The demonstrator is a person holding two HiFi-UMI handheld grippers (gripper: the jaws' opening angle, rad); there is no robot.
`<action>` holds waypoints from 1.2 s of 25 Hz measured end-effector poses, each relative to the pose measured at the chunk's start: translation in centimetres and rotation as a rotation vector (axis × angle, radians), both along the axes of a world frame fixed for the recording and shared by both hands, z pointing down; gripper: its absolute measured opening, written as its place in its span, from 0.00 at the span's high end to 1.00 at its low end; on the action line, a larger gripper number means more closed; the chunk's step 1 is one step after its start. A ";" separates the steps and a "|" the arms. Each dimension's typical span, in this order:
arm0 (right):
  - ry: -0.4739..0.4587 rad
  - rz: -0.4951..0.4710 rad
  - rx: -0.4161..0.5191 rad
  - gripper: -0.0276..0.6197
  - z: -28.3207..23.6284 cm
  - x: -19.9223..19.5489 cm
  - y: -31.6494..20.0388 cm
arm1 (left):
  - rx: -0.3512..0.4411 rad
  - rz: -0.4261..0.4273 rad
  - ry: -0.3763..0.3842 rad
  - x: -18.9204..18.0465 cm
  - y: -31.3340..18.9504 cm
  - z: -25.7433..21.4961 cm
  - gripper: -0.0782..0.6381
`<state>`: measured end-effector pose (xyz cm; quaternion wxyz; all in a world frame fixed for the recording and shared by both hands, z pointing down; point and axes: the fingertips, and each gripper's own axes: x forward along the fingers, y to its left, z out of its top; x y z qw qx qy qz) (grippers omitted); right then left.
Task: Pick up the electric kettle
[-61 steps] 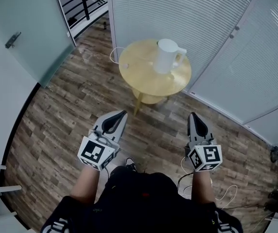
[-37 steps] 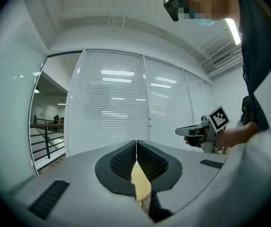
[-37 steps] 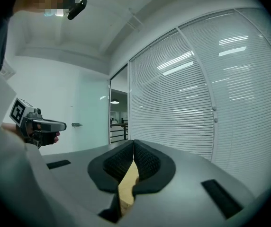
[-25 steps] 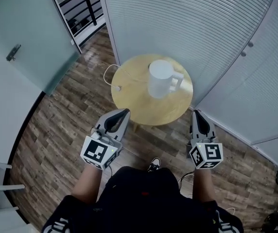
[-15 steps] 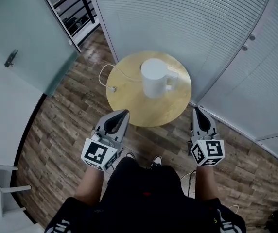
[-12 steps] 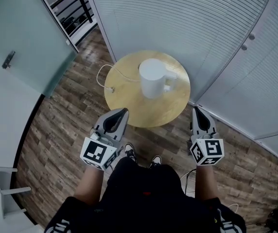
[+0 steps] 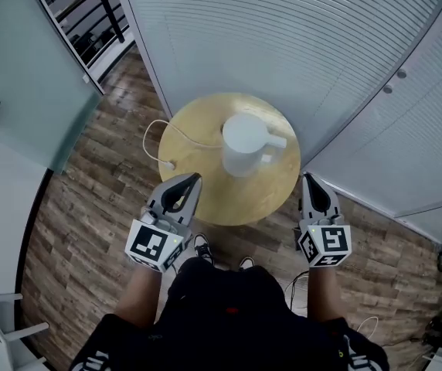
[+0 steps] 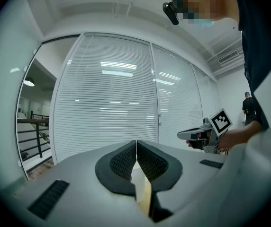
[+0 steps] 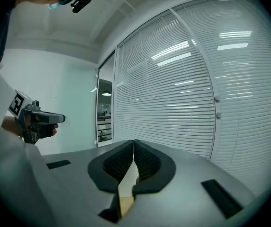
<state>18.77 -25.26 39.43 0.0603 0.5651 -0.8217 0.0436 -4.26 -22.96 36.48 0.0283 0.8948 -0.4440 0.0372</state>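
Note:
A white electric kettle [image 7: 244,144] stands upright on a small round wooden table [image 7: 199,182], its handle toward the right. From it a white cord [image 7: 159,136] loops off the table's left side. My left gripper [image 7: 194,178] hovers over the table's near left edge, jaws shut and empty. My right gripper [image 7: 307,179] hangs just off the table's near right edge, also shut on nothing. Both sit short of the kettle. In the left gripper view the shut tips [image 8: 136,143] point level at the blinds; the right gripper view shows its shut tips [image 9: 134,142] likewise.
A curved wall of white blinds [image 7: 283,45] wraps closely behind the table. A frosted glass door [image 7: 20,76] stands open at the left, with a black railing [image 7: 90,29] beyond. Wood-plank floor [image 7: 90,207] lies around the table; my shoes [image 7: 202,246] are at its foot.
The table and kettle have come nearer as I walked up. Both grippers moved forward to the table's near edge, still shut.

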 end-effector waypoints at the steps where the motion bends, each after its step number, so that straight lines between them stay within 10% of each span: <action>1: 0.004 0.015 0.001 0.92 0.0 -0.6 -0.7 | -0.007 0.009 -0.004 -0.8 -0.9 0.2 0.86; 13: 0.044 0.152 0.016 0.92 -0.5 -5.5 -4.1 | 0.032 0.109 -0.039 -7.0 -7.7 0.3 0.86; 30: 0.098 0.145 -0.086 0.91 8.7 -1.7 -6.9 | -0.035 0.058 -0.074 -2.8 -9.2 4.8 0.86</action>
